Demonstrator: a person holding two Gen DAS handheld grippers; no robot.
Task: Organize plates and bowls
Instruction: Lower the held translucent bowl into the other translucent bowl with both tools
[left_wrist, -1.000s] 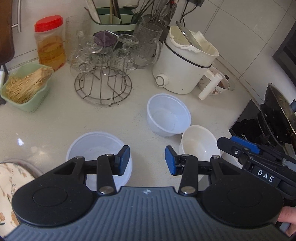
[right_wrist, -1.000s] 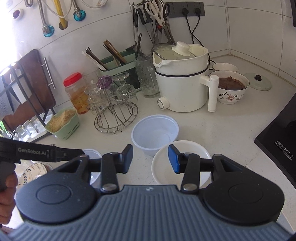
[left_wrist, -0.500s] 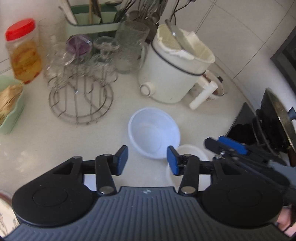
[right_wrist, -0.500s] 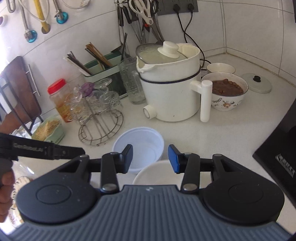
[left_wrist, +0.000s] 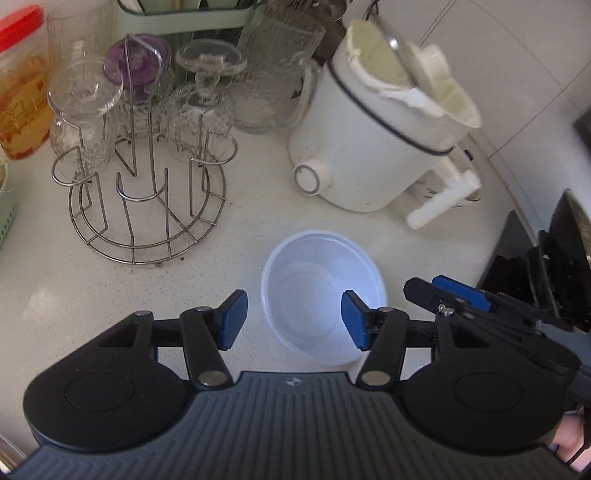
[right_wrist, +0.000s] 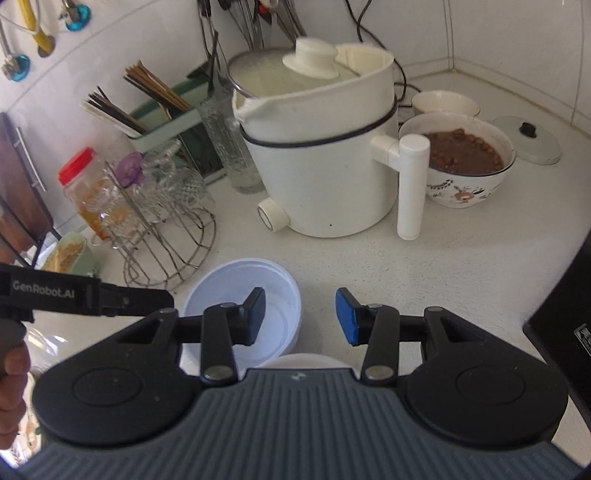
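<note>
The left tool (left_wrist: 293, 319) has just been spreading its jaws and now stands released, nothing pressed between the blue pads; a second ago it hovered above a different translucent bowl nearer the counter's front, and since then it has travelled in over the translucent plastic bowl (left_wrist: 323, 291), whose near rim now sits in the gap between the pads without touching either. That bowl rests upright on the white counter (left_wrist: 240, 236), between the wire glass rack (left_wrist: 147, 206) and the white electric pot (left_wrist: 373, 140), near both but clear of them. The right tool (right_wrist: 300, 315) has come forward alongside; its jaws are apart at an unchanged, moderate gap and hold nothing. From its view the same bowl lies under its left finger, and the rim of a white ceramic bowl (right_wrist: 306, 360), in full sight earlier, now only peeps out just above the tool's body, close to the plastic one. Judging from this, the left tool is lining up to pinch the plastic bowl's wall, probably to nest it with another bowl; the stacking itself is not yet begun, and thin plastic may flex or skid if pinched off-centre
</note>
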